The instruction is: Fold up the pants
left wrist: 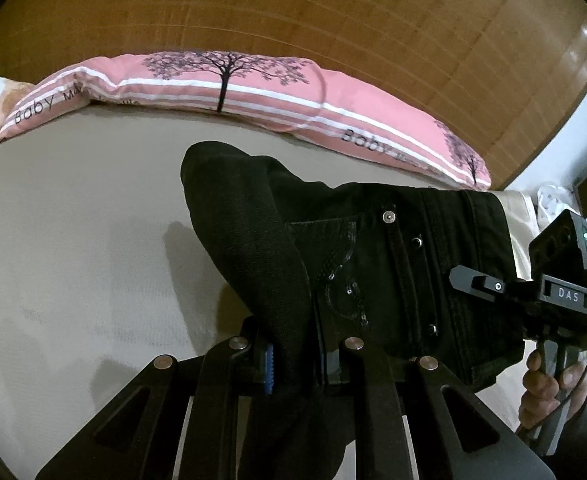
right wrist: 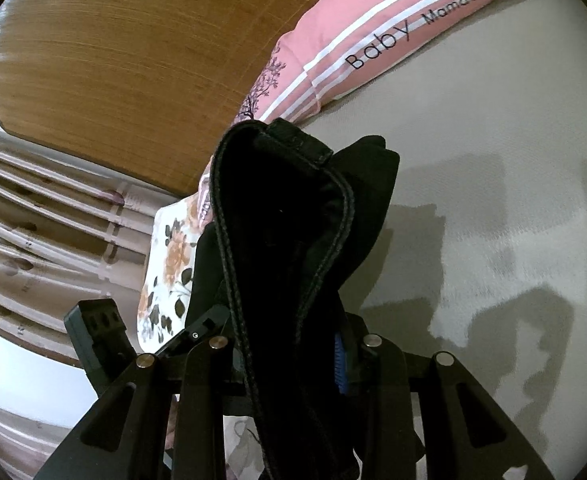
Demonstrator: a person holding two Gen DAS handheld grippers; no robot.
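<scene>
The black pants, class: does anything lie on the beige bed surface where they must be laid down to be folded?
Nothing visible does. The black pants hang clamped in the left hand-held gripper and the right hand-held gripper. The beige bed surface beneath is bare; the pink pillow lies along its far edge only.

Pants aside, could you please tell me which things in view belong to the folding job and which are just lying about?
Job:
- pants
- left gripper, shut on pants
- right gripper, shut on pants
- bed, the work surface

Lying about:
- pink pillow
- floral pillow
- headboard
- curtain
</scene>
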